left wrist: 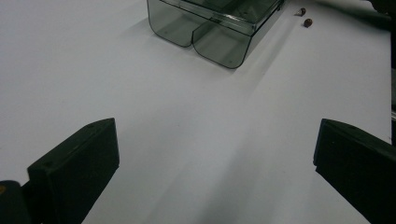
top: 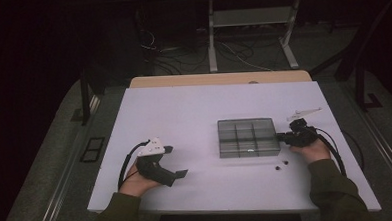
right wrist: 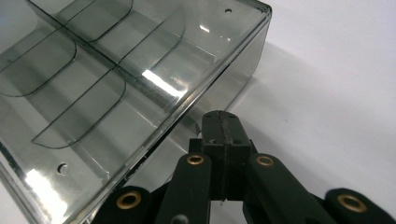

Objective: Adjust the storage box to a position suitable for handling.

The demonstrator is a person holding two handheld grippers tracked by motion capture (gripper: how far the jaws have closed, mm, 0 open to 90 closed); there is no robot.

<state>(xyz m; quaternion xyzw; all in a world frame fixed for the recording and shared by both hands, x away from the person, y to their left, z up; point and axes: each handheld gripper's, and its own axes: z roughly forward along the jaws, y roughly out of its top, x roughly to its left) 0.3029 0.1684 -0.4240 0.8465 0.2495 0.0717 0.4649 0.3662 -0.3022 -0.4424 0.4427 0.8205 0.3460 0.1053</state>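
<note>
Nearest to me, my left gripper [top: 176, 161] rested on the white bench [top: 194, 110], jaws spread wide with nothing between them, aimed across bare surface toward the box. Beyond it, two small dark round pieces [top: 281, 165] lay loose on the bench just in front of the box's near right corner. My right gripper [right wrist: 223, 126] had its jaws pressed together, pinching nothing that I could see, the tips right at the right-hand wall of the smoky transparent plastic compartment box [top: 248, 136], which sat right of the bench's middle. Whether the tips touched the wall I could not tell. One compartment seemed to hold a small pale speck, too small to identify.

My worry: with the jaws closed against that wall, a sideways nudge would slide the light box across the smooth bench instead of shifting it cleanly, or skew it. The right hand's sleeve or cable could also sweep the two loose pieces and send them rolling off the edge.
</note>
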